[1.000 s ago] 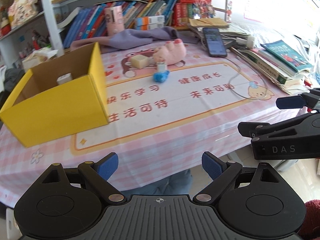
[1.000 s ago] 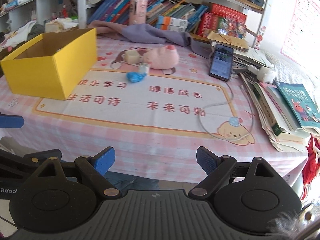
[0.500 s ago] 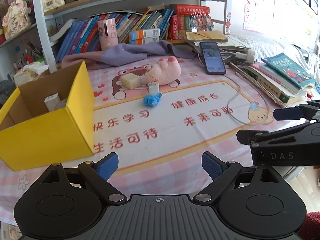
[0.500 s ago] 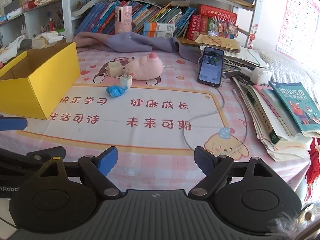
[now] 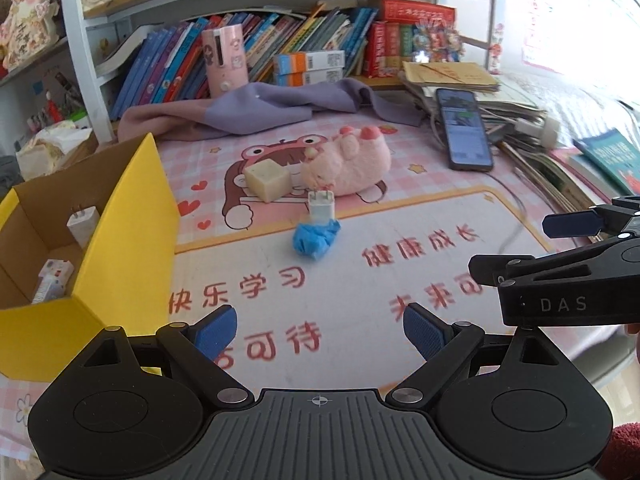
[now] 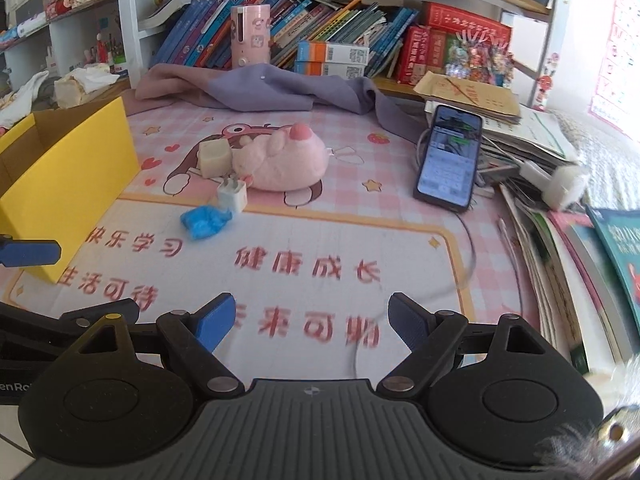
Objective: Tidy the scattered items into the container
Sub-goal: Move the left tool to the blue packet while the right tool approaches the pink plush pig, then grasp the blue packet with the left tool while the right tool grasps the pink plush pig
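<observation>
Closing in on the mat since a second ago, both grippers riding further over the table, with the toys looming larger. Spreading wide and gripping nothing on the left gripper (image 5: pixel 319 334); gaping empty too on the right gripper (image 6: pixel 310 328), a touch narrower. Pointing down at bare mat (image 5: pixel 400 224), well short of any item. Waiting ahead in a tight cluster: blue wad (image 5: pixel 315 240) touching the white plug (image 5: pixel 321 207), pink plush (image 5: pixel 352 164) just behind, beige cube (image 5: pixel 267 179) beside it. Standing to the left, the yellow box (image 5: pixel 124 236), already holding a charger (image 5: pixel 83 224) and a small packet (image 5: pixel 52 280). Risking, probably, a double grab here: crowding so closely that pinching the plug could drag the wad or nudge the plush. Risking also a clash between the two grippers, travelling side by side toward the same cluster, and snagging the loose cable (image 6: pixel 468 264) on the right. Lying under everything, a pink checked cloth with a cartoon mat; beyond, a phone (image 6: pixel 450 160), a purple garment (image 6: pixel 264 90), stacked books (image 6: pixel 560 264) and crowded shelves (image 6: pixel 320 12).
</observation>
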{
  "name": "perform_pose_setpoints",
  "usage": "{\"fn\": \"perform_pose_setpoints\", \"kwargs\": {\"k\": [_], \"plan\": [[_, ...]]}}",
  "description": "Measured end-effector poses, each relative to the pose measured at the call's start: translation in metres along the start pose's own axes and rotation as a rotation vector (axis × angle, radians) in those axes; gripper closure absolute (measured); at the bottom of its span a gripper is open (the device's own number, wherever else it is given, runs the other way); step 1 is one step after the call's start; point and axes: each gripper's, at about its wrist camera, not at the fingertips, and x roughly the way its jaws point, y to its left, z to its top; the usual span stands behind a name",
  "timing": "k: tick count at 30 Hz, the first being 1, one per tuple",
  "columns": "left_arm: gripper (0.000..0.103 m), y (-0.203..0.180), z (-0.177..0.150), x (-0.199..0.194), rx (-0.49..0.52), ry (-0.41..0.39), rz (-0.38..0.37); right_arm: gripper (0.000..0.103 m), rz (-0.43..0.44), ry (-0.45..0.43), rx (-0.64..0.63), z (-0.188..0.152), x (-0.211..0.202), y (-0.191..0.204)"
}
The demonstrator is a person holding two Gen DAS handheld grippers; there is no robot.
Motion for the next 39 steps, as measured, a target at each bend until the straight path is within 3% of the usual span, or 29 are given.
{"fn": "perform_pose_setpoints", "kwargs": {"k": [7, 16, 25, 34, 39], "plan": [[0.012, -0.003, 0.019, 0.025, -0.038, 0.027, 0.042, 0.019, 0.056, 0.026, -0.022, 0.026, 0.035, -0.017], [0.014, -0.004, 0.046, 0.060, -0.007, 0.042, 0.076, 0.019, 0.094, 0.022, -0.010, 0.061, 0.070, -0.035], [0.026, -0.003, 0.059, 0.101, 0.016, 0.089, 0.075, 0.018, 0.159, 0.015, -0.018, 0.097, 0.106, -0.038], [0.046, 0.005, 0.065, 0.129, -0.010, 0.142, 0.061, 0.014, 0.222, 0.028, -0.052, 0.131, 0.143, -0.018], [0.060, 0.007, 0.063, 0.134, -0.031, 0.158, 0.040, 0.004, 0.221, 0.050, -0.073, 0.141, 0.163, -0.001]]}}
